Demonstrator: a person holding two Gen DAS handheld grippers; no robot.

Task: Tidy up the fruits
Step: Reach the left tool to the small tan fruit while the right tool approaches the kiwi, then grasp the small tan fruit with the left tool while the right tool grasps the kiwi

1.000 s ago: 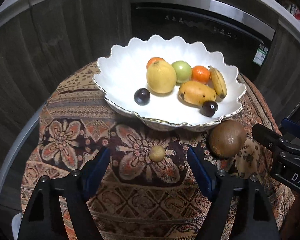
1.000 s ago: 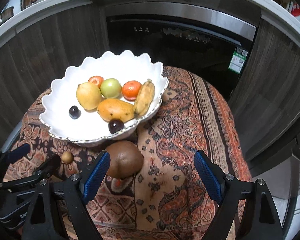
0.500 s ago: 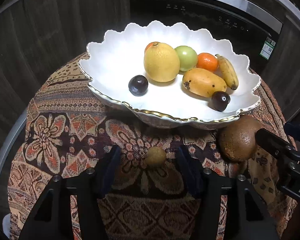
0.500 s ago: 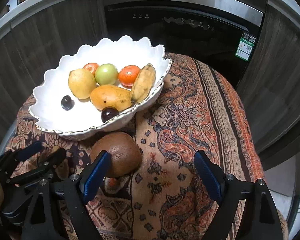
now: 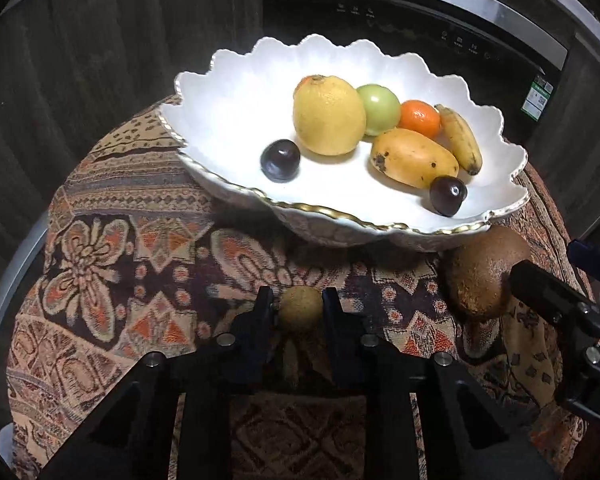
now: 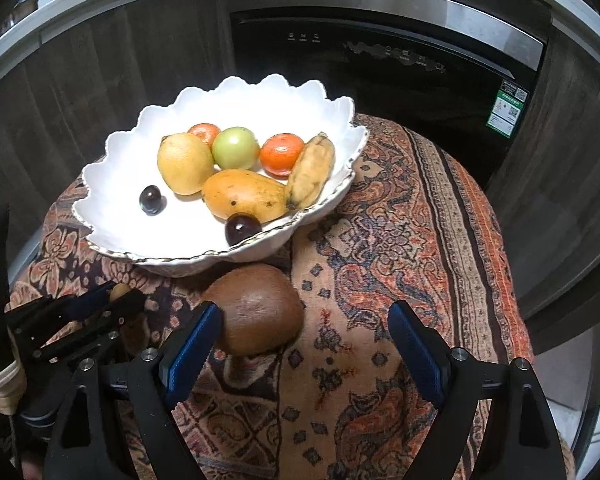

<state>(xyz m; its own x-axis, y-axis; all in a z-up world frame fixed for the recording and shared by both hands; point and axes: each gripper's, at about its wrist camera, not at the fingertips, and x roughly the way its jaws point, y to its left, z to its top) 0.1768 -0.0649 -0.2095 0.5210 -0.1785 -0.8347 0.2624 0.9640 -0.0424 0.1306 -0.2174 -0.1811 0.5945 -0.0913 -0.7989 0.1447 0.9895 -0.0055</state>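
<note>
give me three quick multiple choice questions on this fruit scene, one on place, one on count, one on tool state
1. Where is the brown kiwi?
A. in the bowl
B. on the cloth beside the bowl
C. in the left tool

2. How many dark plums lie in the white bowl?
A. one
B. two
C. four

3. What state is the left tool in?
A. wide open
B. shut on the small tan fruit
C. out of view

Answers:
1 B, it rests on the patterned cloth below the rim.
2 B, one sits left, one right.
3 B, both fingers press the fruit's sides.
</note>
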